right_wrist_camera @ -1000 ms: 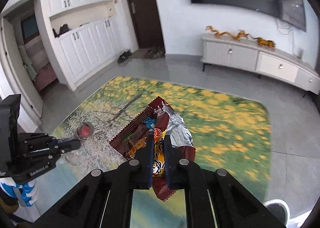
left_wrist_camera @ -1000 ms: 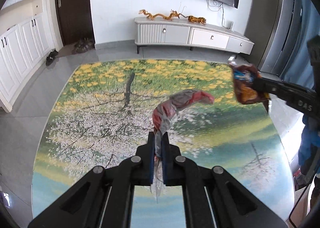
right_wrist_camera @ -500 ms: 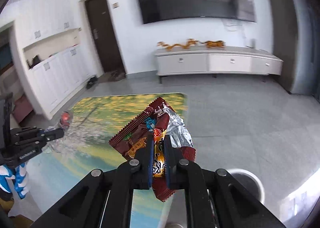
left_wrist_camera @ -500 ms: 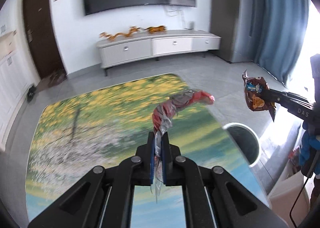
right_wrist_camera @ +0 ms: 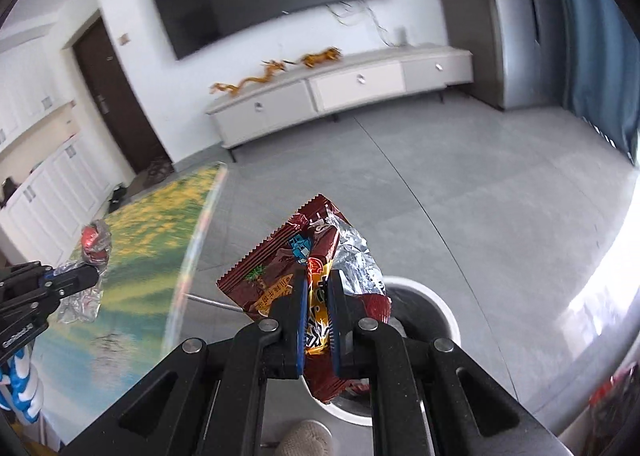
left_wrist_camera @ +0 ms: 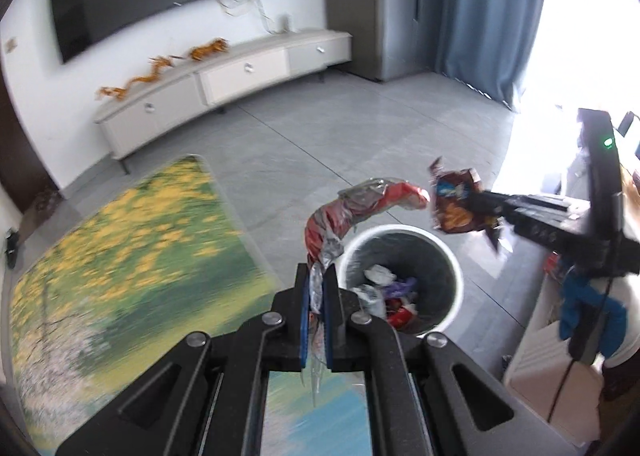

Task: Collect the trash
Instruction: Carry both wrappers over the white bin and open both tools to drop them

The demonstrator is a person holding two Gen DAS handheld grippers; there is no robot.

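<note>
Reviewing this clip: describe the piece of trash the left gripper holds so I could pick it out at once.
Find the white bin on the grey floor beside the flowered table. Just above its rim, the left gripper pinches a twisted red and silver wrapper. Unlike the flat brown snack bag in the right gripper, it is long and curved.

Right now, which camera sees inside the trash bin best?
The left wrist view. It looks down into the bin, so you see its round rim and the trash inside. In the right wrist view, the claw and its snack bag cover most of it; only some rim shows.
</note>
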